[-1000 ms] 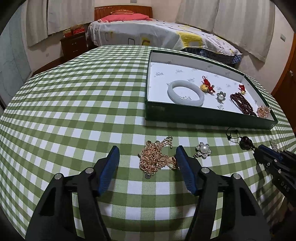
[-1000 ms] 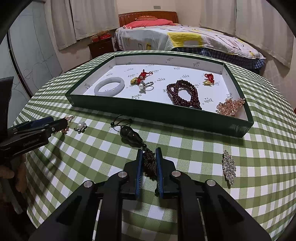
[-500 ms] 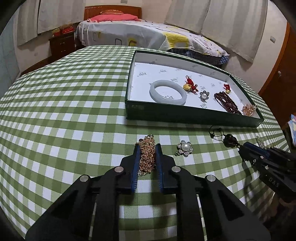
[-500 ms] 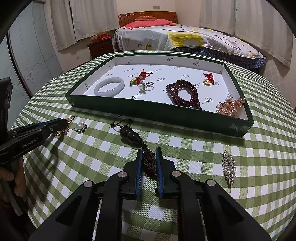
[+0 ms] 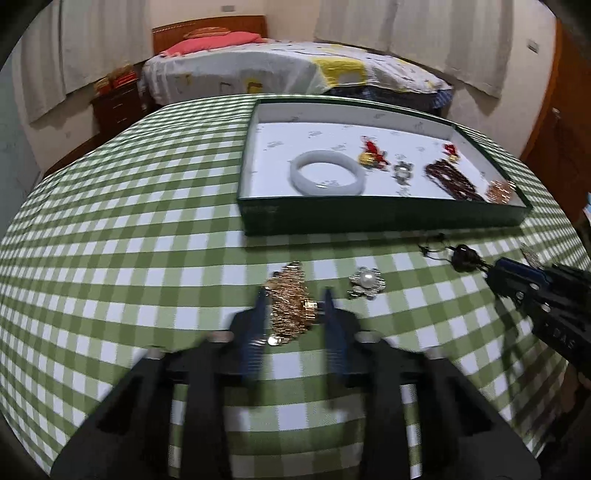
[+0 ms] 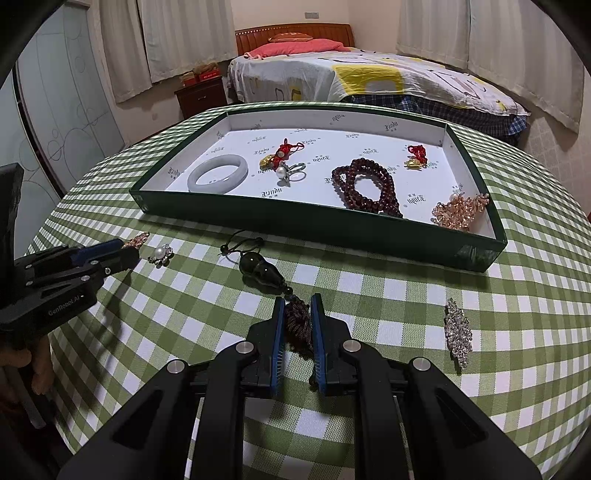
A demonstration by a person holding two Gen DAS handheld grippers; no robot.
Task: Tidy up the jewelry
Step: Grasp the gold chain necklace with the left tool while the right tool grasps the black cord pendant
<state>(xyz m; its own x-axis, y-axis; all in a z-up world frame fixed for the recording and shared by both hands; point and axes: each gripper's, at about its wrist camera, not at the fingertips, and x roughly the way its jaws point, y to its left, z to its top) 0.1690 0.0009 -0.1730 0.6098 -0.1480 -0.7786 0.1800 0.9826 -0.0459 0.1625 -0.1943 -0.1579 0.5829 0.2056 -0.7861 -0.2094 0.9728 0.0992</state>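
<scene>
Gold chain (image 5: 291, 304), lower centre, sits between the parted left gripper (image 5: 293, 314) fingers, unclamped; loose links may slip out on lifting.

A bedroom. At the far end stands a bed (image 6: 369, 77) with a wooden headboard (image 6: 291, 33), a coral-pink pillow (image 6: 295, 48) and a white quilt patterned with yellow squares; a blue plaid sheet hangs below its near edge. Beside the bed, on the left, sits a dark wooden nightstand (image 6: 201, 96) with red boxes on top. Pale curtains (image 6: 177, 37) hang along the cream walls on both sides. A frosted glass panel (image 6: 62, 110) etched with circles fills the left side. A wooden door (image 5: 554, 122) shows at the right. In the foreground, a table is covered by a green-and-white checked cloth (image 6: 535, 295). Lighting is even, indoor.
</scene>
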